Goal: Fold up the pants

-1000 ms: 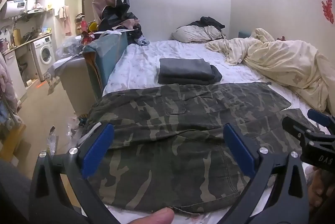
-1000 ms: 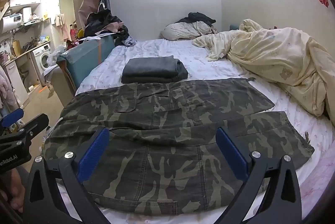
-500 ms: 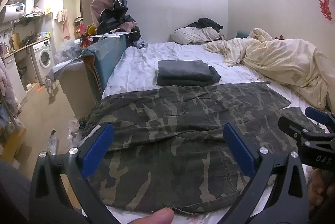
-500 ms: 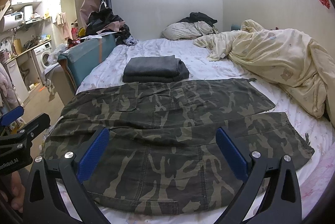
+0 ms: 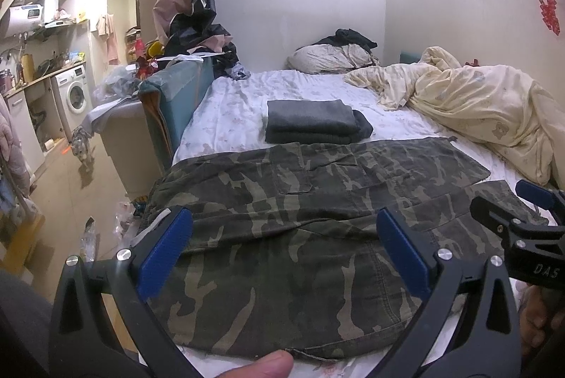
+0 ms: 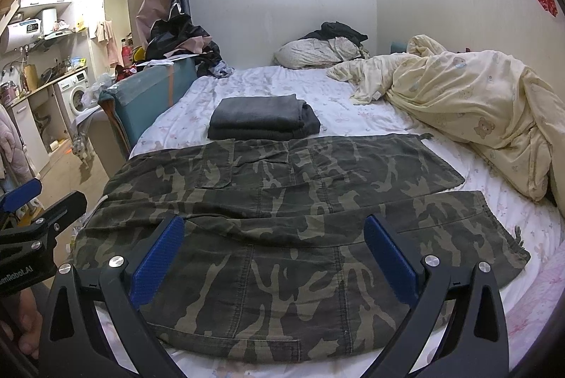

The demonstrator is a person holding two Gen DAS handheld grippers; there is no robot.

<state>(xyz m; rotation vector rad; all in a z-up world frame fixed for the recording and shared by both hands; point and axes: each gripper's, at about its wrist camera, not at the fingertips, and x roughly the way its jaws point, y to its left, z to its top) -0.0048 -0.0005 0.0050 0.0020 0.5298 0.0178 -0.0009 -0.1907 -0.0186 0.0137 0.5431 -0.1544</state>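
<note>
Camouflage pants lie spread flat across the near end of the bed, waist to the left and legs to the right; they also show in the right wrist view. My left gripper hovers open and empty above the waist part. My right gripper hovers open and empty above the near leg. The right gripper shows at the right edge of the left wrist view, and the left gripper shows at the left edge of the right wrist view.
A folded dark grey garment lies on the white floral sheet behind the pants. A crumpled cream duvet fills the right side. A pillow lies at the head. A teal sofa and clutter stand left of the bed.
Both grippers have drifted slightly; the view has shifted a little. The pants lie as before and both grippers stay open.
</note>
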